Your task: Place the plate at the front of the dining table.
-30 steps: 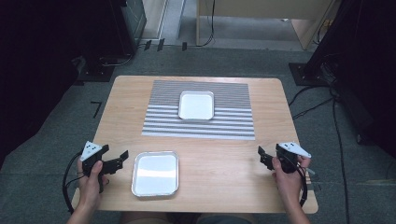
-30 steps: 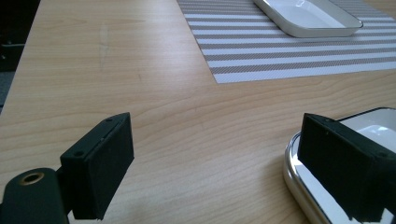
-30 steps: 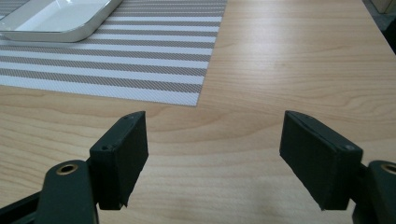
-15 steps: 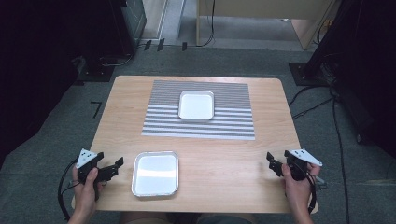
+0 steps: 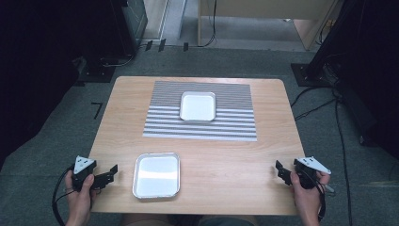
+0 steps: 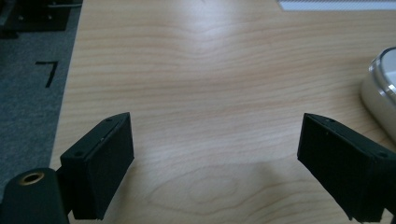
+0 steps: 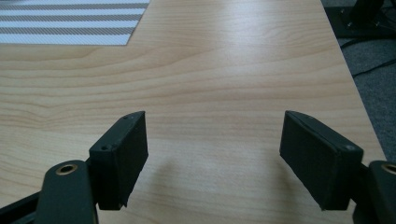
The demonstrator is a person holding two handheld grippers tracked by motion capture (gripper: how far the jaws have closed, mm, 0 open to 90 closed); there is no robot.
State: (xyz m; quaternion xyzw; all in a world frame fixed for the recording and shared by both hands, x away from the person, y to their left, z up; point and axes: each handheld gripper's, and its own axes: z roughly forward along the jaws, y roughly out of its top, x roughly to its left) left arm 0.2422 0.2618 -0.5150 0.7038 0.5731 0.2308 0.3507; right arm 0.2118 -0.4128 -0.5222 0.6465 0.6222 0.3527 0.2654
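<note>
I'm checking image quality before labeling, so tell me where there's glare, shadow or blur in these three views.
High view: sharp, with glare washing out the near tray and dark room edges. Left gripper view: the tray's rim is soft, and a faint shadow lies on the table between the jaws. Right gripper view: bright sheen on the wood near the striped mat.

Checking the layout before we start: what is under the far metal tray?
The far tray sits on a striped mat, which lies on the wooden table. The mat's part directly beneath the tray is covered.

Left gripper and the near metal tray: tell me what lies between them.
Bare wood. The high view shows table between the left gripper and the near tray, and the left gripper view agrees.
</note>
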